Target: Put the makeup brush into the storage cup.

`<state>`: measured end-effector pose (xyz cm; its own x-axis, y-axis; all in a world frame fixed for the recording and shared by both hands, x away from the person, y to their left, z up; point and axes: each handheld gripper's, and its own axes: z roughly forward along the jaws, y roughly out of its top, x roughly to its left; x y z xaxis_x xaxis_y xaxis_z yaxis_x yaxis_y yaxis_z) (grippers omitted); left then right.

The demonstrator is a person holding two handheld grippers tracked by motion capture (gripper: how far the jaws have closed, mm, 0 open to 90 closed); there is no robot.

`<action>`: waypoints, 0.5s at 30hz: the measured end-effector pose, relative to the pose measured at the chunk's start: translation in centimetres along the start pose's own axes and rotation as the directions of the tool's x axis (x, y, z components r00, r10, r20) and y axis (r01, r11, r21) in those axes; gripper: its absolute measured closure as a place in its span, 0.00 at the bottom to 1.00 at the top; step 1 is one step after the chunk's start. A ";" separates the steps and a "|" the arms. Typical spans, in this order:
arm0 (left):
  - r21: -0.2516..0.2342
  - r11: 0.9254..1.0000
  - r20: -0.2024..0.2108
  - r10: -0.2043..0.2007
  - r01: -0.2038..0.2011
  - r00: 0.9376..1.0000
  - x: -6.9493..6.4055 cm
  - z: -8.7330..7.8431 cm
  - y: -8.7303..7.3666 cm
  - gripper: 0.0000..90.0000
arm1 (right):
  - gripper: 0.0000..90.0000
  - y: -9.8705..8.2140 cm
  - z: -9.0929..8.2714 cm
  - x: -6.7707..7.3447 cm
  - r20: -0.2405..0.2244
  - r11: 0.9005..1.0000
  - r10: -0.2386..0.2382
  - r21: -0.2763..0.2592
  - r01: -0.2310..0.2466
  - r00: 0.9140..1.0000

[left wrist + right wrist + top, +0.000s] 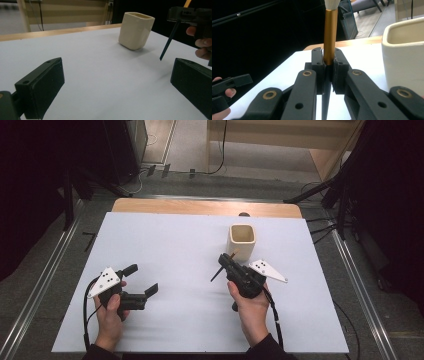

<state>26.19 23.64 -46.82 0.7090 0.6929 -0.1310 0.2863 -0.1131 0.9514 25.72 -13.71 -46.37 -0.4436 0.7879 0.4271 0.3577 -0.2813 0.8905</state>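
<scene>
The right gripper (328,65) is clamped tight on a brush (330,37), pinching it where the gold collar meets the dark handle, bristles up and the thin handle pointing down toward the table (165,315). The cream cup (242,241) stands just beyond and slightly to the right of those jaws, mouth up. To do this well, I would lift the brush above the rim, line the handle tip over the opening and lower it straight in before letting go; the left gripper (142,281), jaws wide apart and holding nothing, could steady the cup.
</scene>
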 end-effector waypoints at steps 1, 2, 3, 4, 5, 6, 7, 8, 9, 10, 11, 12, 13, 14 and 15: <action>0.000 1.000 -0.005 0.001 -0.001 1.000 0.1 -0.2 -0.1 0.00 | 0.93 0.0 0.0 0.0 0.000 1.000 -0.002 0.000 0.002 1.000; 0.001 1.000 -0.007 0.004 -0.004 1.000 0.2 -0.3 -0.1 0.00 | 0.93 0.0 0.0 0.0 0.001 1.000 -0.004 -0.001 0.004 1.000; 0.002 1.000 -0.010 0.005 -0.005 1.000 0.3 -0.4 -0.2 0.00 | 0.93 0.0 0.0 0.0 0.002 1.000 -0.005 -0.002 0.005 1.000; 0.008 1.000 -0.015 0.011 -0.011 1.000 0.4 -0.5 -0.2 0.00 | 0.93 0.0 0.0 -0.1 0.003 1.000 -0.004 -0.002 0.004 1.000; 0.007 1.000 -0.018 0.009 -0.009 1.000 0.4 -0.6 -0.3 0.00 | 0.93 0.0 0.0 -0.1 0.004 1.000 -0.004 -0.004 0.004 1.000; 0.005 1.000 -0.017 0.010 -0.010 1.000 0.4 -0.7 -0.3 0.00 | 0.93 0.1 -0.1 -0.1 0.005 1.000 -0.005 -0.005 0.005 1.000; 0.006 1.000 -0.020 0.013 -0.013 1.000 0.5 -0.9 -0.4 0.00 | 0.93 0.1 -0.1 -0.1 0.005 1.000 -0.005 -0.005 0.005 1.000; 0.001 1.000 -0.022 0.009 -0.009 1.000 0.5 -1.0 -0.4 0.00 | 0.93 0.1 -0.1 -0.2 0.006 1.000 -0.009 -0.007 0.009 1.000; 0.000 1.000 -0.025 0.008 -0.008 1.000 0.6 -1.1 -0.4 0.00 | 0.93 0.2 -0.1 -0.2 0.007 1.000 -0.012 -0.006 0.012 1.000; 0.000 1.000 -0.025 0.007 -0.007 1.000 0.7 -1.2 -0.5 0.00 | 0.93 0.2 -0.1 -0.2 0.009 1.000 -0.018 -0.008 0.018 1.000; -0.002 1.000 -0.027 0.004 -0.004 1.000 0.9 -1.3 -0.6 0.00 | 0.93 0.2 -0.1 -0.2 0.010 1.000 -0.023 -0.007 0.023 1.000; -0.001 1.000 -0.030 0.002 -0.002 1.000 0.9 -1.4 -0.6 0.00 | 0.93 0.2 -0.1 -0.2 0.012 1.000 -0.026 -0.007 0.026 1.000; 0.002 1.000 -0.032 0.005 -0.005 0.999 1.0 -1.5 -0.7 0.00 | 0.93 0.2 -0.1 -0.2 0.013 1.000 -0.029 -0.007 0.029 0.999; 0.003 1.000 -0.034 0.006 -0.006 0.999 1.1 -1.7 -0.7 0.00 | 0.93 0.2 -0.1 -0.2 0.014 1.000 -0.029 -0.006 0.029 0.999; 0.002 1.000 -0.036 0.008 -0.008 0.999 1.2 -1.8 -0.7 0.00 | 0.93 0.2 -0.1 -0.3 0.015 1.000 -0.030 -0.006 0.030 0.999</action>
<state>25.64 25.80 -47.15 0.6876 0.7172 -0.1135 0.2825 -0.1201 0.9517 25.81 -14.06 -46.28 -0.4418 0.8039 0.3981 0.3393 -0.2611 0.9037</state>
